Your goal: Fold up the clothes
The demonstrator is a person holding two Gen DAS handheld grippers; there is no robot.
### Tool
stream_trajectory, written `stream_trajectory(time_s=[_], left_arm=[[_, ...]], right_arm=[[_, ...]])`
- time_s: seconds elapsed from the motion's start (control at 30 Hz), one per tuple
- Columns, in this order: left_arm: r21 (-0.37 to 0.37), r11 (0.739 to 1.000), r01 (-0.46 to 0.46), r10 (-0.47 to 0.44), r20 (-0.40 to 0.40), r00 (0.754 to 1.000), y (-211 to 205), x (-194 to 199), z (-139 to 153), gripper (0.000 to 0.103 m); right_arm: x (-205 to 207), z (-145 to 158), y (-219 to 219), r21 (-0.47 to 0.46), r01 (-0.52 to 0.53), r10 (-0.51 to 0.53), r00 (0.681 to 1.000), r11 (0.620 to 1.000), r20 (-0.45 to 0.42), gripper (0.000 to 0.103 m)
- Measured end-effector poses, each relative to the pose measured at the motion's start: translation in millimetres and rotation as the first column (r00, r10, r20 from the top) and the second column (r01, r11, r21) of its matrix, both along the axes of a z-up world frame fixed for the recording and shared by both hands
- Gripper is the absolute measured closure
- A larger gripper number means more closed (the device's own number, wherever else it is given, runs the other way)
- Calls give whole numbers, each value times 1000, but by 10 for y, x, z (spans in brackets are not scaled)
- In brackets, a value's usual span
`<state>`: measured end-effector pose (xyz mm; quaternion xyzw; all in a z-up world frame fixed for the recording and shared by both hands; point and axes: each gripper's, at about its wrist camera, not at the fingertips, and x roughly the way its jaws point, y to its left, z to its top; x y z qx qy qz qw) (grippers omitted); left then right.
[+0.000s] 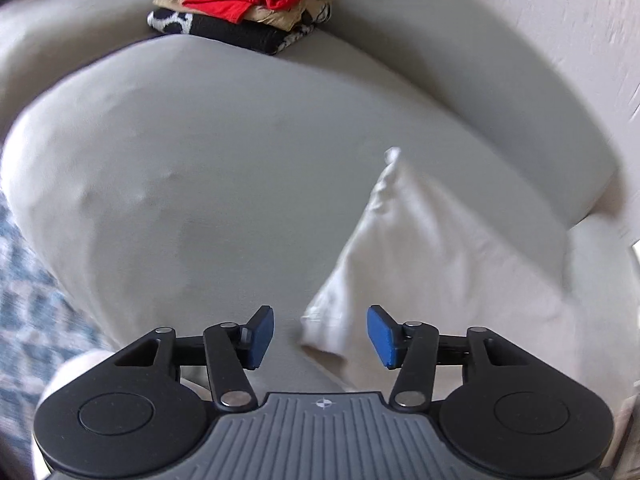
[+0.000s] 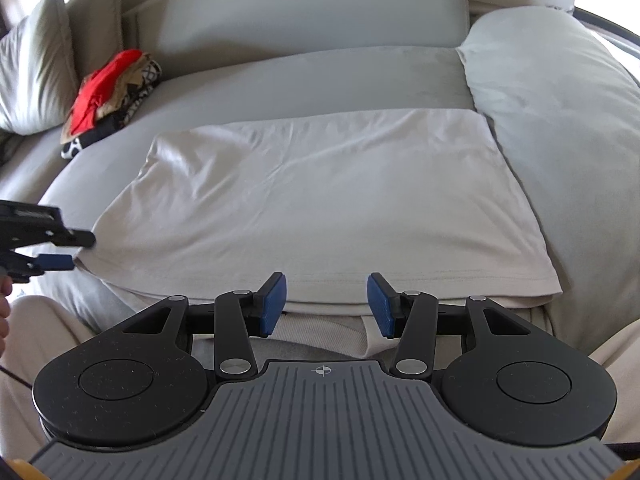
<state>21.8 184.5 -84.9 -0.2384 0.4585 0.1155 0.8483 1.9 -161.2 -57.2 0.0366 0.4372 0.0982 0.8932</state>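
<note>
Cloth, a pale folded garment (image 2: pixel 320 196), lies flat on the sofa seat (image 2: pixel 340 76), long axis sideways, its near-left corner at the spread left gripper (image 2: pixel 78 250), the right gripper (image 2: pixel 327 304) equally spread, empty, over its near hem.

We see two matching hand-held grippers, the left gripper (image 1: pixel 321 336) and right gripper (image 2: pixel 327 305): black linkage arms with silver pivot screws, blue-padded fingers (image 2: pixel 275 305), ribbed grey housings marked by a small crosshair.
</note>
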Motion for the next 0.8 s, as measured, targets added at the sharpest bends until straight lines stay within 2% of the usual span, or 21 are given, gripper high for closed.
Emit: stream_trajectory(time_s=[0.07,0.13,0.2,0.27,0.33,0.37,0.4,0.43,0.53,0.63,0.7,0.77,0.8], left_arm=[[2,1000,-17,17,-13,1000,4,-1,-35,80],[3,1000,-21,21,0,1000,-4,-28,-35,92],[37,999,-20,20,-3,1000,-32,-40,-32,94],[109,994,-31,33,-21,999,-64,-58,-28,94],[211,977,-33,48,-68,997,-83,-58,-44,96],[263,964,-32,58,-92,994,-92,-56,-53,95],[273,962,-32,59,-93,994,-93,-76,-35,95],[274,961,-33,59,-88,994,-93,-100,-10,89],[310,950,-24,28,-10,1000,-204,-153,204,80],[383,924,11,-42,73,996,-453,-134,493,72],[394,918,57,-121,140,983,-621,-88,673,68],[377,921,103,-160,123,979,-691,36,620,60],[367,922,125,-177,110,978,-723,101,585,60]], right_arm=[[-14,4,-5,-3,-3,3,1000,1000,6,52],[-3,-13,-27,-4,4,-4,1000,1000,3,51],[20,-35,-56,-2,13,-13,1000,1000,-8,51],[36,-51,-88,-8,23,-23,1000,1000,-17,51],[45,-50,-156,-20,38,-39,999,999,-14,51],[49,-46,-200,-24,48,-49,999,999,-10,51],[59,-36,-260,-19,66,-66,998,998,-6,50],[76,-20,-334,-7,89,-89,996,996,-2,48],[151,46,-581,34,160,-160,987,987,2,47],[230,128,-813,70,209,-210,978,975,7,44],[279,179,-946,89,236,-238,971,968,17,41],[322,220,-1062,107,261,-265,964,959,27,41],[333,218,-1093,115,266,-271,962,957,25,41]])
